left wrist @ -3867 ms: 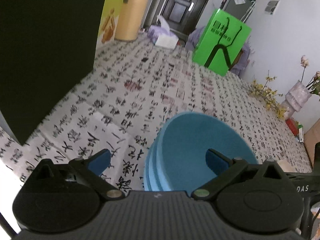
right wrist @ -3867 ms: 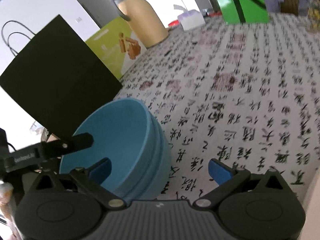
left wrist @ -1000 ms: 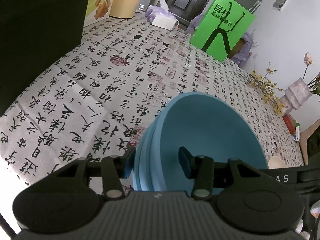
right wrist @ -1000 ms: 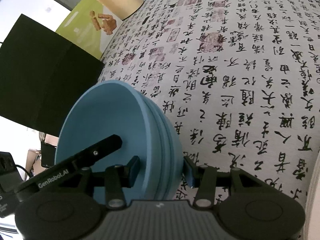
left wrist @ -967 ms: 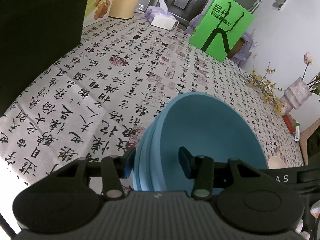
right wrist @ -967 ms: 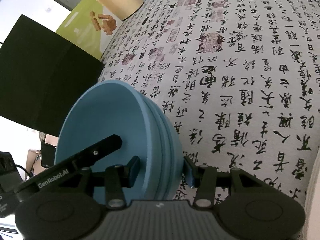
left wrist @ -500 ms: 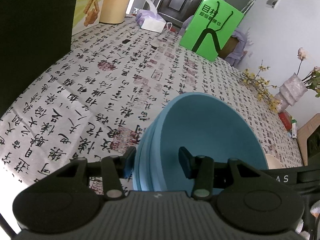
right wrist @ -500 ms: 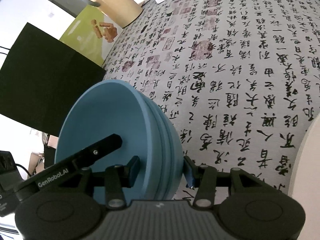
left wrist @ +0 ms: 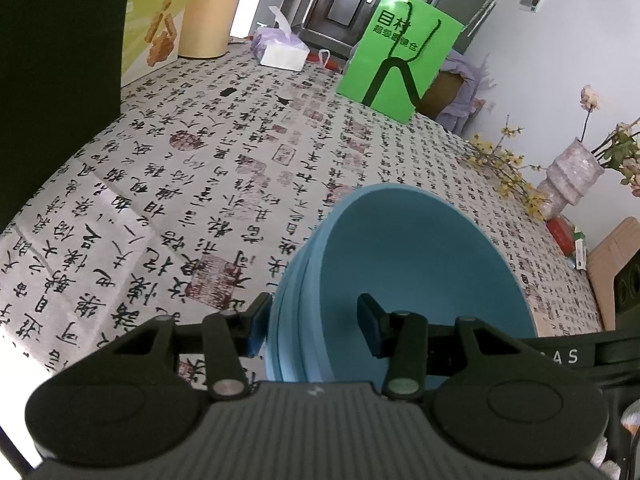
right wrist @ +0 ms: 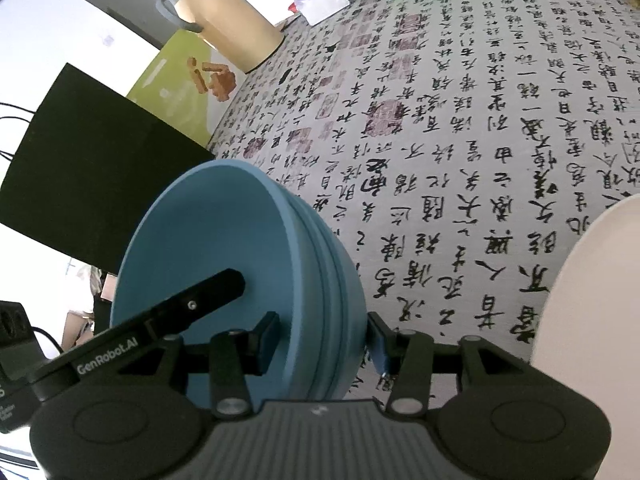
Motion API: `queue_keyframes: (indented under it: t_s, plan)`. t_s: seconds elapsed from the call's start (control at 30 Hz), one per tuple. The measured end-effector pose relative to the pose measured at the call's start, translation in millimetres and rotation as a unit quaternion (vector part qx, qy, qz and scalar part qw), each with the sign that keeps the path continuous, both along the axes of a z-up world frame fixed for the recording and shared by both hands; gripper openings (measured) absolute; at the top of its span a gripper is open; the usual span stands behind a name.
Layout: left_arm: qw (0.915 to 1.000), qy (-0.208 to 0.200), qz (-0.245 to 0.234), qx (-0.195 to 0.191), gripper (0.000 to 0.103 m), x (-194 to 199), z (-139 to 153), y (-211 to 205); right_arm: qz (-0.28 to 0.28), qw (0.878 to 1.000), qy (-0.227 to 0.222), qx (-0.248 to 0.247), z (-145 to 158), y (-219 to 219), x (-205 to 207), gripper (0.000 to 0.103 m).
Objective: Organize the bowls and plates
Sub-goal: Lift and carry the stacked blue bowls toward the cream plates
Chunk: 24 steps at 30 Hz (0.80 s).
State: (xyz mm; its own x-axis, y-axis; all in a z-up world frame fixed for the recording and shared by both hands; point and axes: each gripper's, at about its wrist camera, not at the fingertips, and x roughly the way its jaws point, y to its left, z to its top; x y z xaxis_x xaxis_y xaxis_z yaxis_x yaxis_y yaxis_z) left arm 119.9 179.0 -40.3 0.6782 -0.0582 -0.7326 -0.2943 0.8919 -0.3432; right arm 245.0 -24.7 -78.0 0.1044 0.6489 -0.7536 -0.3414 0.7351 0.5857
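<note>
I saw the worktop (left wrist: 168, 184) wide open ahead, bags along its far edges. The bowl stack (left wrist: 400, 272) hung tilted above it, my left gripper (left wrist: 312, 324) and right gripper (right wrist: 320, 340) fingers clamped on opposite rims.

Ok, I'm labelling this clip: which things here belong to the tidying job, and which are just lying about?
Job: stack of blue bowls, left hand-held gripper, right hand-held gripper, cream plate.
Lying about: green bag, tissue box, tan jug, vase.
</note>
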Motion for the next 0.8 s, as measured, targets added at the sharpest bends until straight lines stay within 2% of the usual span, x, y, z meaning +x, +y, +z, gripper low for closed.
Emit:
queue_keyframes:
  t_s: [0.8]
  plan:
    - [0.9996, -0.014, -0.020, 0.012, 0.047, 10.5, 16.0, -49.0, -0.019, 0.999, -0.020, 0.018, 13.6, -55.0, 1.1, 0.047]
